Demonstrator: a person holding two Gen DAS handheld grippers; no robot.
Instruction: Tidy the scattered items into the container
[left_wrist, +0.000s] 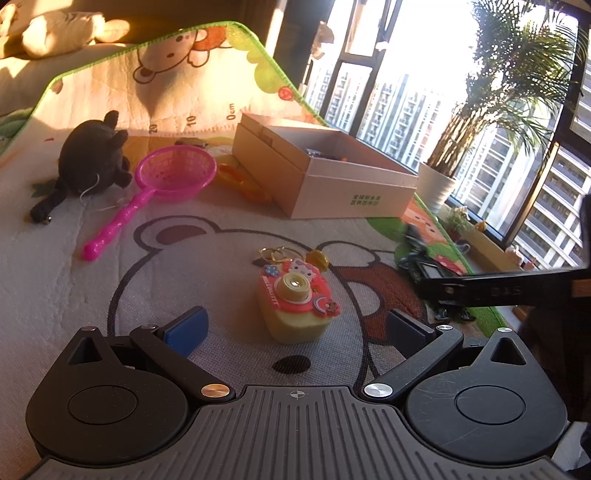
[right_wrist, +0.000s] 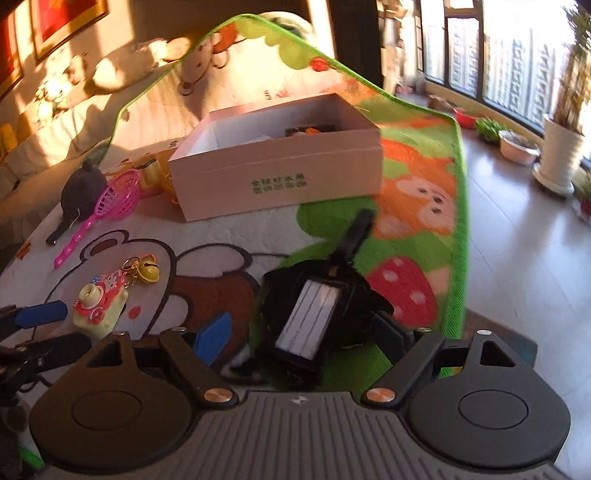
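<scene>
Toy camera (left_wrist: 295, 306) before box (left_wrist: 325, 173), on mat (left_wrist: 110, 295)

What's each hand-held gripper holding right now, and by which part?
Nothing held. Left hand-held gripper is open around the toy camera; right hand-held gripper is open around the black luggage tag.

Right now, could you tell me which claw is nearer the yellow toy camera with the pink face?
Left. The left claw is open just short of the yellow toy camera; the right claw brackets the black tag beside it.
</scene>
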